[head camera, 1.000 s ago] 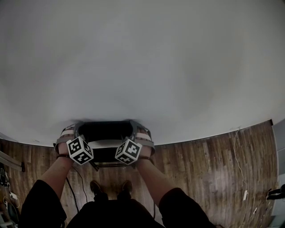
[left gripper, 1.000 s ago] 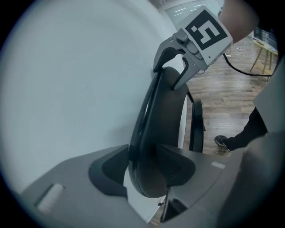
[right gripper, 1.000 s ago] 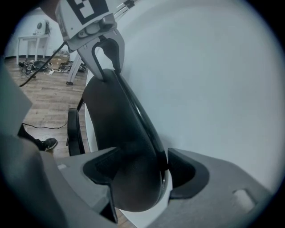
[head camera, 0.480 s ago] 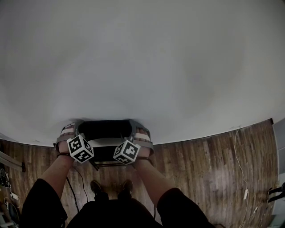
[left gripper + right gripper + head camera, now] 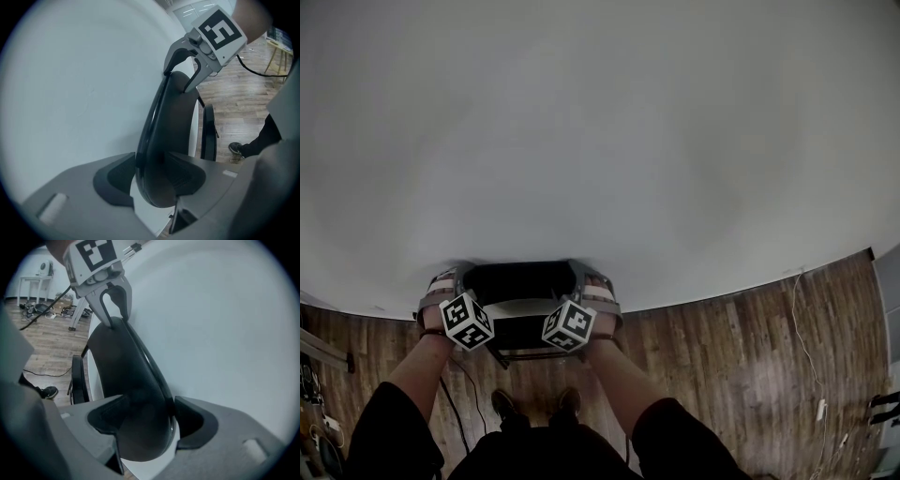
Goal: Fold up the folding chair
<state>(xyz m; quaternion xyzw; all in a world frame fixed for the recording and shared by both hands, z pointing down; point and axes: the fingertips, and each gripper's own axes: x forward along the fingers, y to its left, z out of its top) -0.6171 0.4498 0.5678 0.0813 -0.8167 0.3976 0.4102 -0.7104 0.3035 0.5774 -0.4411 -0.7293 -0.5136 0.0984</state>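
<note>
The folding chair stands upright, with the top of its black backrest lying between both pairs of fingers. The left gripper is clamped on one end of that top edge and the right gripper on the other, fingers pressing the shell. Just beyond the fingers is the white wall, and below them the wooden floor.

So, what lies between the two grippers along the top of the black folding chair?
Only the chair's black curved backrest; the left gripper and right gripper each clamp one end. The head view shows it.
</note>
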